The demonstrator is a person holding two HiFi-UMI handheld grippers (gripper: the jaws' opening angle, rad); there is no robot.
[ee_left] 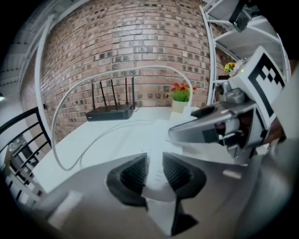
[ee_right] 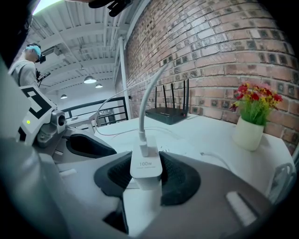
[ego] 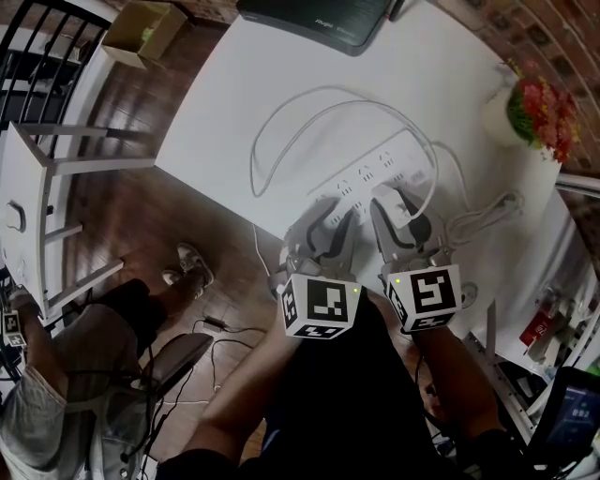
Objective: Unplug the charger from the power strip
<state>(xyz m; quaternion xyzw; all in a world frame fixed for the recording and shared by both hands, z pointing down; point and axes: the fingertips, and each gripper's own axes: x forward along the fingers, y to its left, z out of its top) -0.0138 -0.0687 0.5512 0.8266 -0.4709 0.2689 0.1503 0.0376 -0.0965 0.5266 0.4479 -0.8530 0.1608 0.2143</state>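
A white power strip (ego: 373, 176) lies on the white table (ego: 281, 66). My left gripper (ego: 330, 227) reaches its near end; in the left gripper view the strip's white body (ee_left: 156, 198) fills the gap between the black pads (ee_left: 133, 175), so the left gripper (ee_left: 154, 169) is shut on it. My right gripper (ego: 405, 216) is shut on the white charger (ee_right: 145, 169), whose sides touch both pads (ee_right: 180, 179). The charger stands upright on the strip. Its white cable (ee_right: 144, 109) rises from its top and loops across the table (ego: 314, 101).
A black router (ego: 314, 23) sits at the table's far edge and a flower pot (ego: 530, 108) at the far right. A second white cord (ego: 483, 217) lies right of the strip. A cardboard box (ego: 141, 33), a white rack (ego: 33, 202) and another person (ego: 56, 403) are on the floor side, left.
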